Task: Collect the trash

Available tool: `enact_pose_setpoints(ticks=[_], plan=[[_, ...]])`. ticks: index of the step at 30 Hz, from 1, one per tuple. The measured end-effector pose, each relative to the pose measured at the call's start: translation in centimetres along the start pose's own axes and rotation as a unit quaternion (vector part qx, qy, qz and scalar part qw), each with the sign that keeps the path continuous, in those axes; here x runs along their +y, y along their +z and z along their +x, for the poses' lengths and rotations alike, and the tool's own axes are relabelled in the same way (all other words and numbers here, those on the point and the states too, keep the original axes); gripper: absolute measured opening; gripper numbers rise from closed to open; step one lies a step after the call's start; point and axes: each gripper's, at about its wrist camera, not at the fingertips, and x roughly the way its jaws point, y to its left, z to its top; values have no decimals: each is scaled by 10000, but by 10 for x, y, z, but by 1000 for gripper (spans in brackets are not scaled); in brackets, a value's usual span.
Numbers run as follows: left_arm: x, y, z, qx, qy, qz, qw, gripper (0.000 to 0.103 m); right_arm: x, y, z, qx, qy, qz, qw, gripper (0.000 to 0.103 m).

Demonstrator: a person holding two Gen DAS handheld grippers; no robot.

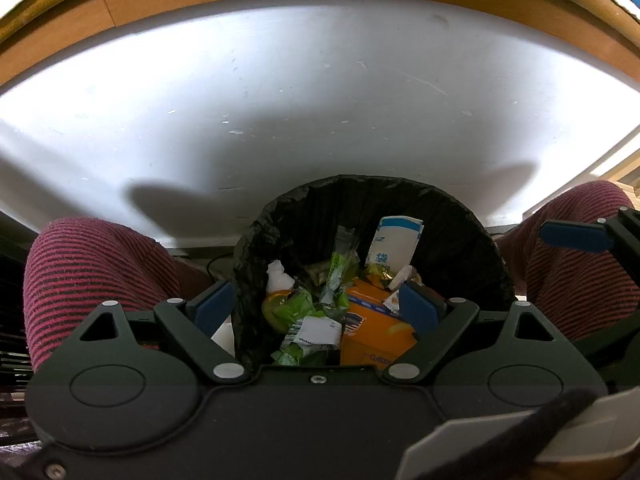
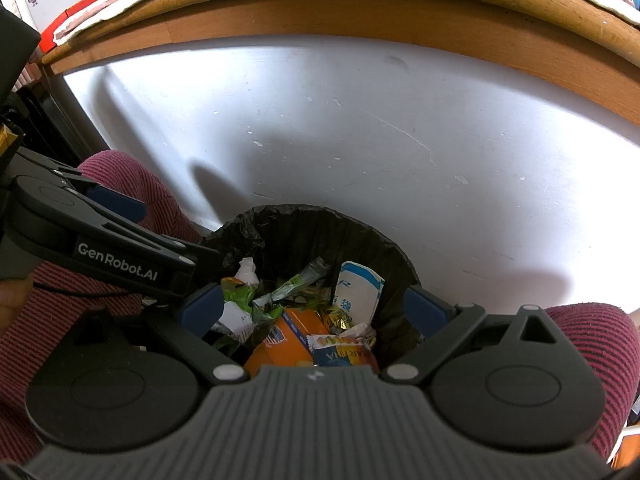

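A round bin lined with a black plastic bag [image 1: 448, 216] sits between a seated person's red-striped knees [image 1: 92, 264], below a white desk panel [image 1: 280, 100]. It holds green wrappers [image 1: 296, 308], an orange carton [image 1: 372, 332] and a blue-and-white packet [image 1: 394, 240]. The left gripper [image 1: 316, 308] and right gripper [image 2: 316, 312] hover over it, jaws spread, empty. "GenRobot.AI" is printed on the left one.

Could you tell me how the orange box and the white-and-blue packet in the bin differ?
The orange box is rigid and lies low in the pile; the white-and-blue packet is a soft pouch standing up against the black liner. Both are inside the bin, untouched by either gripper.
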Motion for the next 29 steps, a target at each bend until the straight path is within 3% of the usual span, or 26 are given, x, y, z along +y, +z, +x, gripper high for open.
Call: enact_pose_setpoints(ticks=[29], plan=[[0, 0, -1, -9, -44, -44, 10000, 89, 1, 0, 0, -5, -4, -6, 10000, 101]])
